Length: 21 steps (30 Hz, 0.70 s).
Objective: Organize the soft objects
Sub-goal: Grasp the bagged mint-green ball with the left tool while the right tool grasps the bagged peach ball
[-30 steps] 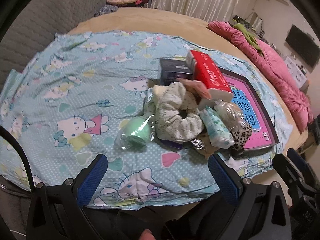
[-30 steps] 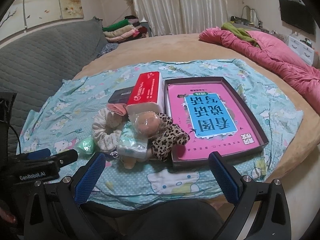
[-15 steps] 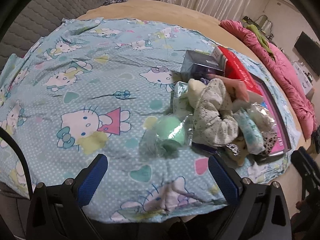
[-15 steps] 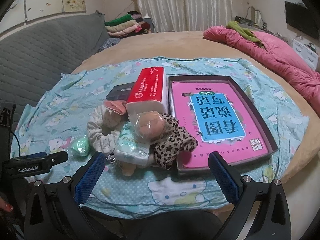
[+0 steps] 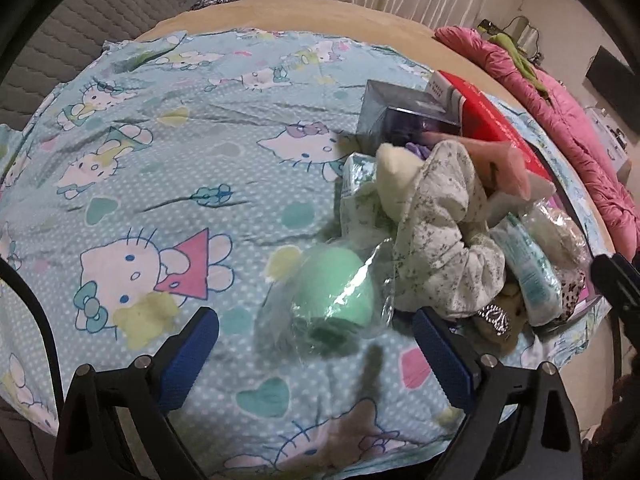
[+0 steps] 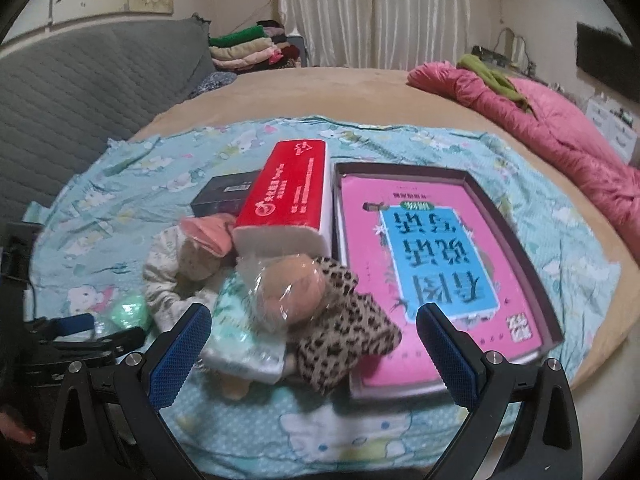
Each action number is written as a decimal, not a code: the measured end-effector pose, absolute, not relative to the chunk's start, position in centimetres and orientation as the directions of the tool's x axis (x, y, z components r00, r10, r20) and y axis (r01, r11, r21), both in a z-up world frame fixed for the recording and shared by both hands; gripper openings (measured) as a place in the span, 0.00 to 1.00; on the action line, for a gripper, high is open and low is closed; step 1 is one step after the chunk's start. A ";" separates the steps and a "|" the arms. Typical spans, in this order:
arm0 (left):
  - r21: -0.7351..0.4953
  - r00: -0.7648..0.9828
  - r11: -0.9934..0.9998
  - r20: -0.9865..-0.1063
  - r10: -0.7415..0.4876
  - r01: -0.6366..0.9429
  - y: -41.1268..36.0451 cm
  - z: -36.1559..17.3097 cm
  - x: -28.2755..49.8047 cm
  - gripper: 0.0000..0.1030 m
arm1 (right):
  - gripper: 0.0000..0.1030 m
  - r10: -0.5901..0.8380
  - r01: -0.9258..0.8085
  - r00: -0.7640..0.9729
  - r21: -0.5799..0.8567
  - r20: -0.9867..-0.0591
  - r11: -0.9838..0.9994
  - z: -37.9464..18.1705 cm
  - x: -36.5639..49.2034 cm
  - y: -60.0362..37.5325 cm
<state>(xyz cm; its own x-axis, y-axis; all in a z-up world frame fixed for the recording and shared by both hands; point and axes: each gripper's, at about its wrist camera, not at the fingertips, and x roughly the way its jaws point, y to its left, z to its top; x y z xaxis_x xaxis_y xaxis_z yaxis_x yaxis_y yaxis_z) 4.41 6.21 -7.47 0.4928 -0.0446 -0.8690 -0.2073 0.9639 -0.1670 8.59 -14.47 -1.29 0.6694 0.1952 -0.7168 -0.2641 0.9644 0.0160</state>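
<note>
A heap of soft things lies on the cartoon-cat sheet (image 5: 168, 184). A green sponge in clear wrap (image 5: 334, 280) sits just ahead of my open left gripper (image 5: 316, 348), between its blue pads without touching them. Beside it are a white floral scrunchie (image 5: 444, 236), a tissue pack (image 5: 532, 268) and a pink cloth (image 5: 500, 160). In the right wrist view my open right gripper (image 6: 314, 344) hovers before a wrapped tan sponge (image 6: 292, 288), a leopard scrunchie (image 6: 344, 344) and the tissue pack (image 6: 244, 344). The left gripper (image 6: 80, 332) shows at the left by the green sponge (image 6: 128, 312).
A red tissue box (image 6: 292, 196) and a dark box (image 6: 228, 196) lie behind the heap. A shallow box with a pink and blue book (image 6: 432, 264) sits to the right. A pink quilt (image 6: 560, 132) and folded clothes (image 6: 248, 48) lie further back on the bed.
My left gripper has moved forward and down toward the green sponge, which now sits between its pads. The right gripper has edged closer to the heap. Both stay open.
</note>
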 end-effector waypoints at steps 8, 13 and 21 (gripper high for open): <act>-0.195 0.510 0.959 -0.858 -0.065 -0.207 7.1 -7.6 4.7 0.88 | 0.97 0.160 -0.281 0.667 -0.047 -0.728 0.958 -2.5 10.4 -13.5; -0.223 0.514 0.954 -0.853 -0.091 -0.202 7.5 -7.9 4.8 0.82 | 0.89 0.155 -0.302 0.664 -0.072 -0.732 0.951 -3.2 11.1 -12.9; -0.284 0.524 0.943 -0.837 -0.158 -0.171 7.5 -8.3 5.1 0.63 | 0.56 0.184 -0.344 0.649 -0.070 -0.738 0.936 -3.9 11.4 -12.1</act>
<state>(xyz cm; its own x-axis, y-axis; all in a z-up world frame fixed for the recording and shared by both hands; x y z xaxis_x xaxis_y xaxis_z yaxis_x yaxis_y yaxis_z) 5.07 7.50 -8.30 0.5238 -0.1575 -0.8371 -0.1707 0.9434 -0.2844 11.44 -12.07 -3.87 0.6491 0.1837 -0.7382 -0.3441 0.9363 -0.0696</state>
